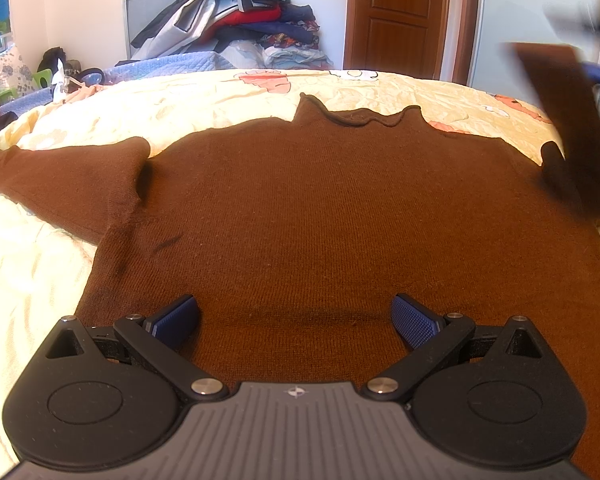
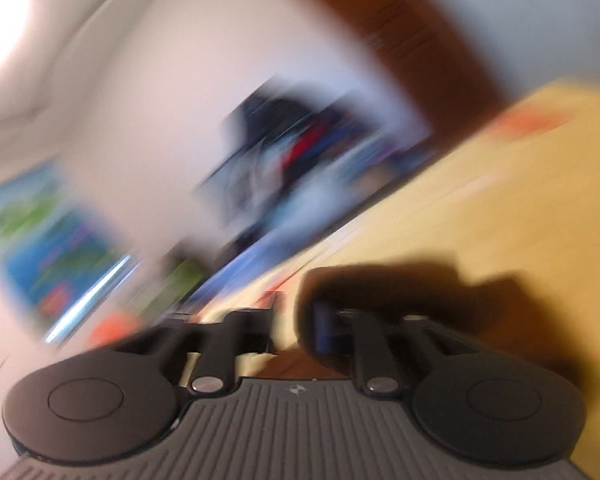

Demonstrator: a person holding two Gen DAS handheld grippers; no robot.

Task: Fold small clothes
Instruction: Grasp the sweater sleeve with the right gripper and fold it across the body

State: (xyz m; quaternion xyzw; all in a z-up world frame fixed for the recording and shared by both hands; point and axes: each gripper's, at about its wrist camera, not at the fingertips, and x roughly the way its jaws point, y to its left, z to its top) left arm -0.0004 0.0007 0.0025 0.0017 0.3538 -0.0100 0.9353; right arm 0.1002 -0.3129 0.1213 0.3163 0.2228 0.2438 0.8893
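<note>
A: What's the surface and room looking like?

B: A bed w/ a cream printed sheet is carrying a brown sweater, lying flat, collar pointing toward the far edge. One sleeve is spreading out toward the left edge. Behind the far edge a clothes pile is leaning on a white wall, w/ a wooden door to its right.

A: Left claw?

B: Left gripper is hovering over the sweater's hem at the near edge, tilting down, fingers spread wide, nothing between them.

A: And the right?

B: Right gripper is pinching the other sleeve, lifting it above the right edge (heavily blurred in both views). Brown knit is sitting between the fingers approx. half spread; gripper is looking rolled sideways, pointing nearly level across the bed.
</note>
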